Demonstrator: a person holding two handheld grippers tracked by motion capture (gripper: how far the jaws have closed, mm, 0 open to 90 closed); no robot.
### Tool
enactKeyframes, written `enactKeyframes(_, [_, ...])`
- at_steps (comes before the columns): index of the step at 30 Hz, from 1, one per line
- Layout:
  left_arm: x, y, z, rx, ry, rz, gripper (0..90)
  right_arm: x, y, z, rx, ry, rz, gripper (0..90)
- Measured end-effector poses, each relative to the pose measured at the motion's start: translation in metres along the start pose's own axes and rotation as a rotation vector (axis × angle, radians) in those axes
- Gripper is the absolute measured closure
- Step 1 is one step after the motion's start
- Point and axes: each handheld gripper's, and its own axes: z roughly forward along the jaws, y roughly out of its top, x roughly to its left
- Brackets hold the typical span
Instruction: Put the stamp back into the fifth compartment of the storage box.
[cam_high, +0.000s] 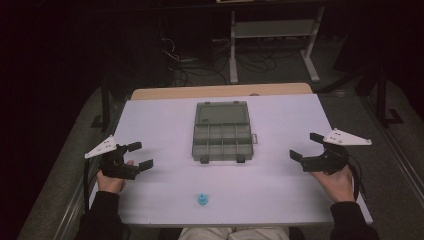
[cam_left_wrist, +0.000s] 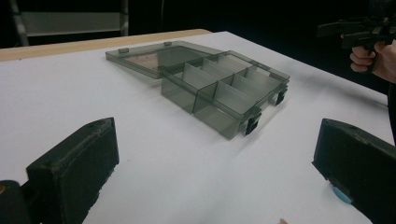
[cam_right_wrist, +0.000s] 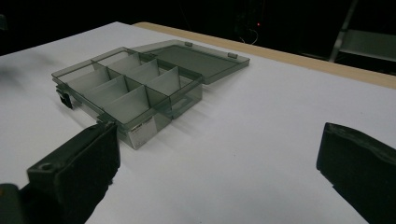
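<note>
A person sits at a white table (cam_high: 165, 200), seen from above, with a two-jaw gripper in each hand. Dark sleeves enter from the bottom edge.

Nearest the person, a small blue piece (cam_high: 202, 200) sits alone on the table, close to the front edge and roughly midway between the two hands. In the left gripper view a sliver of it (cam_left_wrist: 343, 195) peeks out beside the jaw on the right side of the picture.

A little farther in, the left gripper (cam_high: 139, 155) is held by the left hand (cam_high: 112, 178) near the table's left edge. Its jaws stand wide apart and hold nothing. The right gripper (cam_high: 307, 147), in the right hand (cam_high: 337, 181), mirrors it near the right edge, jaws also wide apart and holding nothing. Both point inward toward the middle. The left gripper view shows the right gripper (cam_left_wrist: 348, 35) at upper right.

Farther still, at the table's centre, lies a grey see-through box (cam_high: 222, 142) with its lid (cam_high: 222, 113) folded flat open on the far side. Dividers split the box into small compartments. Two dark latches sit on its near edge. The box is well apart from both grippers and from the blue piece.

Beyond the table, the room is dark, with a pale shelf frame (cam_high: 272, 30) and cables on the floor.
</note>
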Motion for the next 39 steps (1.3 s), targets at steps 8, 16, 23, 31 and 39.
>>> enactKeyframes(8, [0.000,0.000,0.000,0.001,0.002,-0.001,0.0,0.002,0.000,0.000,0.002,0.011,0.000,0.0])
enactKeyframes(16, [0.000,0.000,0.000,0.004,0.002,0.000,0.0,0.005,0.003,-0.001,0.004,0.016,0.003,0.0])
enactKeyframes(23, [0.000,0.000,0.000,0.000,0.002,0.000,0.0,0.005,0.006,0.001,0.015,0.025,-0.003,0.0])
enactKeyframes(31, [0.000,0.000,0.000,0.004,0.002,0.000,0.0,0.008,0.013,0.002,0.015,0.033,-0.012,0.0])
enactKeyframes(39, [0.000,0.000,-0.001,0.002,0.006,0.003,0.0,0.014,0.018,0.007,0.035,0.058,-0.032,0.0])
